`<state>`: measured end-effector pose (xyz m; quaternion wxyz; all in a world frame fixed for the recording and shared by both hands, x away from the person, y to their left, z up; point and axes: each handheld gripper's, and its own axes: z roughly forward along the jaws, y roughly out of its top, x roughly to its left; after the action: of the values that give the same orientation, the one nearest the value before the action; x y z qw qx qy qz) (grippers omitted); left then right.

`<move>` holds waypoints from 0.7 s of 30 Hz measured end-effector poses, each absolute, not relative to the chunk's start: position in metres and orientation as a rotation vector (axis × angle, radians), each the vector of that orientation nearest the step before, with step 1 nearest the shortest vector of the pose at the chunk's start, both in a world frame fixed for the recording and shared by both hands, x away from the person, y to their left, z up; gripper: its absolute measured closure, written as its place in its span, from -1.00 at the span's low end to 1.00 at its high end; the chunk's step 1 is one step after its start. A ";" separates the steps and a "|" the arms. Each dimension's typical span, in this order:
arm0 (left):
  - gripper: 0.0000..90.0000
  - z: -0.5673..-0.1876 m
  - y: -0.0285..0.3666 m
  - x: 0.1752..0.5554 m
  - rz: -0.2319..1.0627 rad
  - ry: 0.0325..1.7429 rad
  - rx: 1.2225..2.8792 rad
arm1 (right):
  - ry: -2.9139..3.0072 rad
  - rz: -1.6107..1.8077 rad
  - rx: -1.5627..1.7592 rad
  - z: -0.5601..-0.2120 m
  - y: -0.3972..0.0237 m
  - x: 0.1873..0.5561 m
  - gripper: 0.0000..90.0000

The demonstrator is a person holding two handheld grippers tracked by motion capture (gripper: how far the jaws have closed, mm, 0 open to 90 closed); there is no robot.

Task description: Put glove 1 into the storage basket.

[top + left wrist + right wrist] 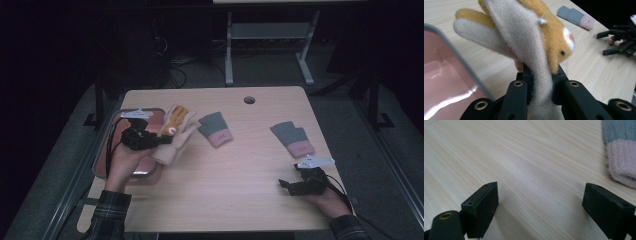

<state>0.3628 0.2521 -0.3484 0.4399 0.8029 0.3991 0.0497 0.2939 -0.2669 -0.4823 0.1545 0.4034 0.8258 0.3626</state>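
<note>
Left gripper (pixel 541 75) jaws clamped on cream-orange glove (pixel 529 42)

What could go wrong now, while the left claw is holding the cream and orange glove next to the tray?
The left claw pinches only a thin fold of the cream and orange glove, so it may slip out. The glove's loose fingers hang beside the pink tray and might catch its rim or drape over the edge instead of landing inside. The right claw rests open on the table, too far to help.

Three gloves (pixel 176 134), one tray (pixel 111 145)
</note>
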 end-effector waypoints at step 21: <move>0.74 -0.346 0.321 0.358 0.199 1.152 1.898 | 2.367 1.039 1.157 -0.482 -0.267 0.294 -0.71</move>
<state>0.3577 0.3211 -0.3455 0.4406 0.7644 0.4638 0.0800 0.2938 -0.2668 -0.4823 0.1543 0.4037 0.8257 0.3625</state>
